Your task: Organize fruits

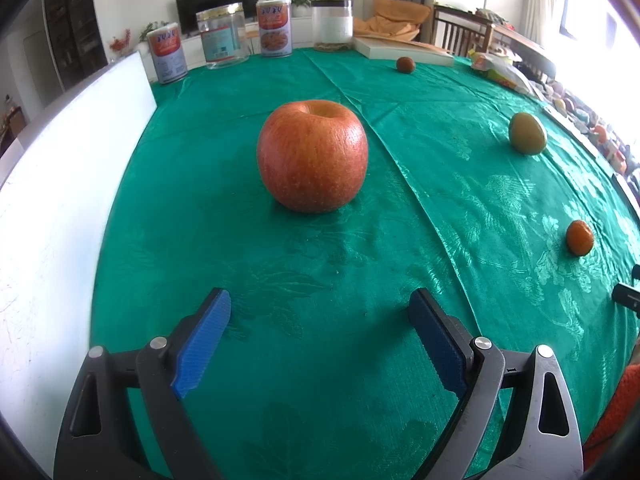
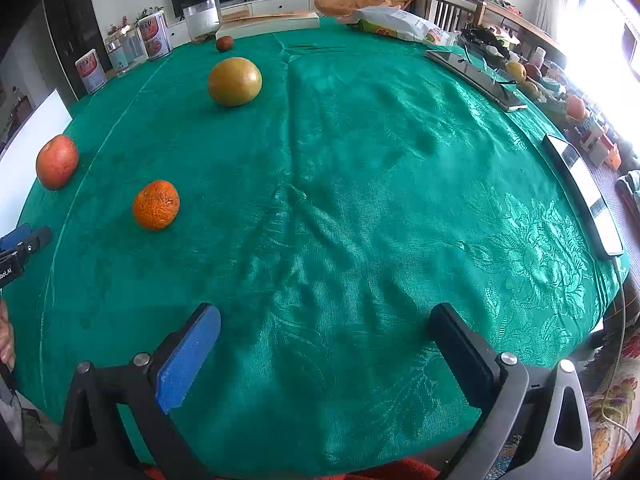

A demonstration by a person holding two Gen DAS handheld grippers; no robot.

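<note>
In the left wrist view: left gripper (image 1: pixel 320 312) spread wide, empty, aimed at the apple (image 1: pixel 312 156) on the green cloth (image 1: pixel 320 260); nothing gathered yet. Jar (image 1: pixel 332 25) behind, contents unclear.

In the right wrist view: right gripper (image 2: pixel 324 332) spread, empty; orange (image 2: pixel 156 204), yellow-green fruit (image 2: pixel 235 81), small dark fruit (image 2: pixel 224 43) scattered well apart.

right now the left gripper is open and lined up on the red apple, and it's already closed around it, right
Not quite. The left gripper is open and lined up on the red apple, but not closed around it: the left wrist view shows bare green tablecloth between its fingertips and the apple.
</note>
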